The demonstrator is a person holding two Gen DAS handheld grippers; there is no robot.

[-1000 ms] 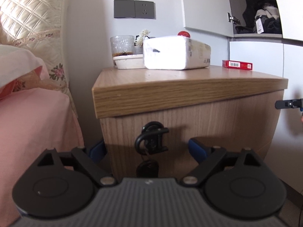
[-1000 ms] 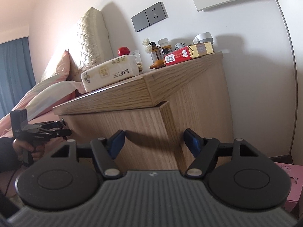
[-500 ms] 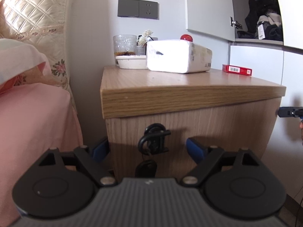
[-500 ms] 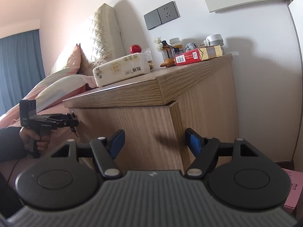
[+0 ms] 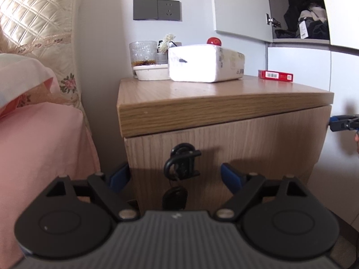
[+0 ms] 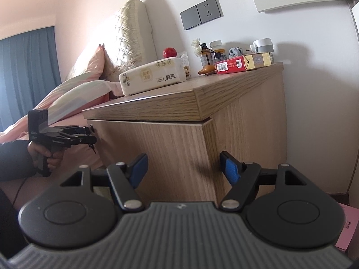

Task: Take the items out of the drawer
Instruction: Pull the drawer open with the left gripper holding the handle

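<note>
A wooden nightstand's drawer front (image 5: 235, 148) is closed under the thick top. A black ring handle (image 5: 182, 161) with a key hanging below it sits at the drawer's middle. My left gripper (image 5: 177, 174) is open, its blue fingertips either side of the handle, just short of it. In the right wrist view the left gripper (image 6: 87, 137) reaches the drawer front (image 6: 157, 157) from the bed side. My right gripper (image 6: 184, 168) is open and empty, facing the nightstand's front right corner.
On the top stand a white tissue pack (image 5: 204, 63), a glass (image 5: 143, 52) in a dish, a red box (image 5: 275, 75), a red ball and bottles (image 6: 211, 53). A pink bed (image 5: 40, 148) lies left. A wardrobe (image 5: 298, 20) stands open at right.
My left gripper has moved closer to the ring handle, which now sits between the fingertips. My right gripper has shifted left and nearer the corner.
</note>
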